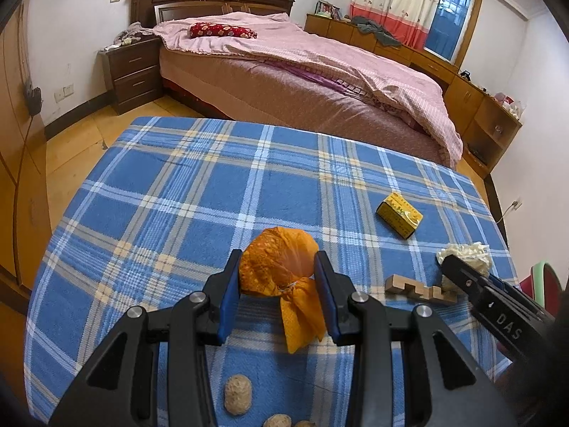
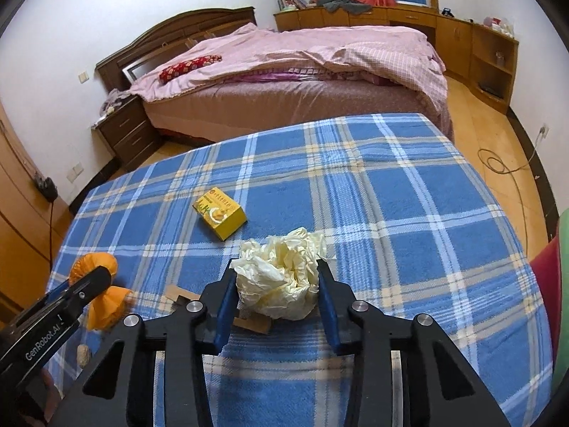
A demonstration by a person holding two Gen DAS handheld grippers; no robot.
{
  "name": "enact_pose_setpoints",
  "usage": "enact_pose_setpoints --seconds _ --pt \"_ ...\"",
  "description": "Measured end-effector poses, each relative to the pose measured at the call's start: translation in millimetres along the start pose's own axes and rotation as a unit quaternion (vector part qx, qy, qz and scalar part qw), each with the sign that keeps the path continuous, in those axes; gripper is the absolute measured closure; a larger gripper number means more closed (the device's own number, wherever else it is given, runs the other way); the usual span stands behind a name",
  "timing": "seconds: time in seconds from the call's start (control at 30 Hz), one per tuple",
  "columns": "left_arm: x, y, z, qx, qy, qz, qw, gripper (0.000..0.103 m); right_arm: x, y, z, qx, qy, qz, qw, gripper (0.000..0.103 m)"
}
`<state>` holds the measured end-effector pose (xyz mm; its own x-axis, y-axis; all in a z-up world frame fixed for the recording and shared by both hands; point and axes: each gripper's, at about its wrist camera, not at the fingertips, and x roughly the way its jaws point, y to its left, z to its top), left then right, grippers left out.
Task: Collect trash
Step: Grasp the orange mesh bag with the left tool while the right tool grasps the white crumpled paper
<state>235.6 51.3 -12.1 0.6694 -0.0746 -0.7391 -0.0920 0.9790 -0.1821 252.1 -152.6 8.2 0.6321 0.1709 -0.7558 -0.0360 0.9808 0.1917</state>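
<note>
An orange mesh bag (image 1: 274, 267), tied into a ball with a loose tail, sits between the blue pads of my left gripper (image 1: 278, 259), which is shut on it above the blue plaid tablecloth (image 1: 170, 192). In the right wrist view a crumpled cream paper wad (image 2: 281, 281) fills the gap of my right gripper (image 2: 277, 267). Both pads press on its sides. The paper (image 1: 469, 254) and the right gripper (image 1: 453, 267) also show at the right of the left wrist view. My left gripper (image 2: 103, 274) with the orange bag (image 2: 94, 265) appears at the left of the right wrist view.
A yellow carton (image 1: 400, 215) lies farther back on the cloth. A notched wooden block (image 1: 419, 290) rests between the two grippers, partly under the paper wad. Walnut-like shells (image 1: 237, 395) lie near the front edge. A bed (image 1: 320, 82) stands behind the table, and a red and green chair (image 2: 547, 277) at its right.
</note>
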Motion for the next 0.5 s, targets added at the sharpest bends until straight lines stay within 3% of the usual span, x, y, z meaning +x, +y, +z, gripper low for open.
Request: enact_pose_setpoints --seconds 0.5 --pt "-16 -10 -1 0.010 -0.017 -0.012 0.9997 0.063 -75 -31 -13 0.027 -0.048 -0.006 0.998 0.062"
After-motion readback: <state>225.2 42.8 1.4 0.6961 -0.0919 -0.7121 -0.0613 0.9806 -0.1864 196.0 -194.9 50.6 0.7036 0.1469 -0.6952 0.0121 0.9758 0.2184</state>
